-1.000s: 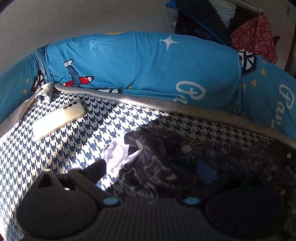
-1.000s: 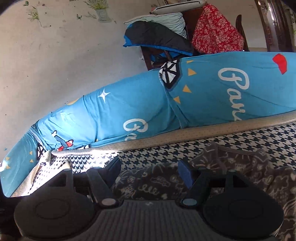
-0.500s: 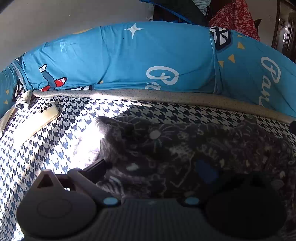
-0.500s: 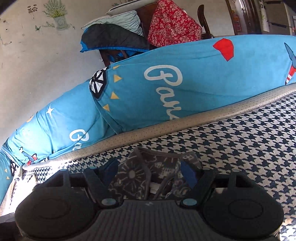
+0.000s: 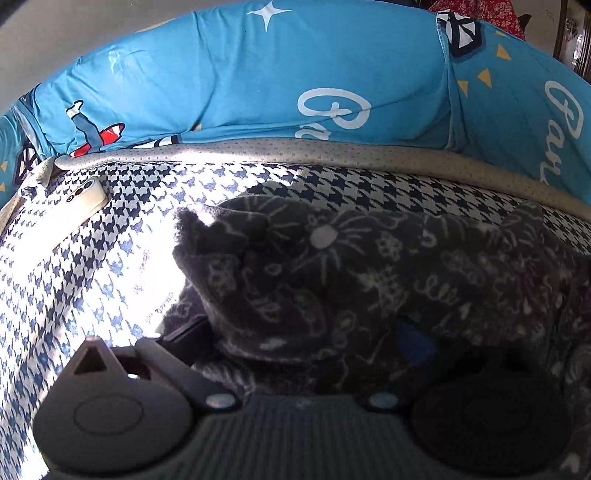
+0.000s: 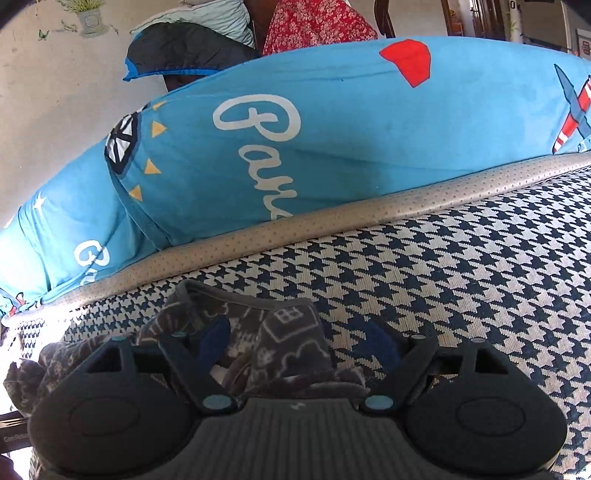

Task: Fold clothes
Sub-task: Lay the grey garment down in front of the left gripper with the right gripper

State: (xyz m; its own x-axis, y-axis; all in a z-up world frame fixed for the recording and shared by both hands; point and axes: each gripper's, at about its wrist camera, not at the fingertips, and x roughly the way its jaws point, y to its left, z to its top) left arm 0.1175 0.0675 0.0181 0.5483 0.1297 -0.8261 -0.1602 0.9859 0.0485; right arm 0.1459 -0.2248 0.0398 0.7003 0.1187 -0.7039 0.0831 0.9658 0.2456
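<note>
A dark grey garment (image 5: 332,266) with white doodle print lies crumpled on the houndstooth bed cover (image 5: 74,277). My left gripper (image 5: 301,338) is low over it. Its fingers stand wide apart with a heap of the cloth between them, and the right pad (image 5: 413,345) is half sunk in the folds. In the right wrist view, one end of the garment (image 6: 284,332) lies between the fingers of my right gripper (image 6: 299,336). Those jaws are opening, and bare bed cover shows between the cloth and the right pad (image 6: 380,339).
A pale phone (image 5: 83,199) lies on the cover at the far left. Long blue printed pillows (image 6: 332,147) line the far edge behind a beige piping (image 6: 369,214). Beyond them, a dark jacket (image 6: 192,48) and a red floral cloth (image 6: 314,22) are piled up.
The left gripper sank closer to the garment, which now fills its view. The right gripper slid right along the garment to its end, and its fingers spread wider.
</note>
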